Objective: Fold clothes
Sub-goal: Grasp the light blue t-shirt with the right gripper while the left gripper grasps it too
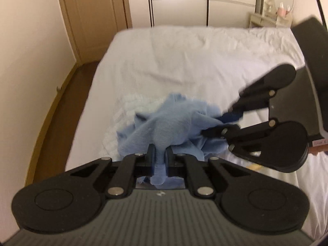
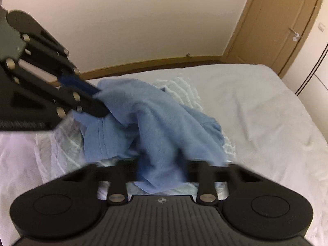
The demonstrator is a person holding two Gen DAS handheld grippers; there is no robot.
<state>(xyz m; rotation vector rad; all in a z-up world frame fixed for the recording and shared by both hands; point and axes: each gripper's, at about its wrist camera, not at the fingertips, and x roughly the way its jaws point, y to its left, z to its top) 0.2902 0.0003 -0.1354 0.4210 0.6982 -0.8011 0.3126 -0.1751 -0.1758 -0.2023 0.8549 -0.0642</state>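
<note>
We see a big bed (image 1: 205,57) with a white sheet, a bit wrinkled. On it lies a white cloth (image 2: 61,143) with thin stripes. A blue garment (image 2: 155,119) sits bunched on top of that cloth.

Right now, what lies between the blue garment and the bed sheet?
A white ribbed cloth lies under the blue garment on the bed sheet, clearest in the right wrist view.

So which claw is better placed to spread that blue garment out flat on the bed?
Neither clearly. The left claw and right claw are both shut on the bunched blue garment, so both must pull apart. The right faces more open bed, a slight edge.
</note>
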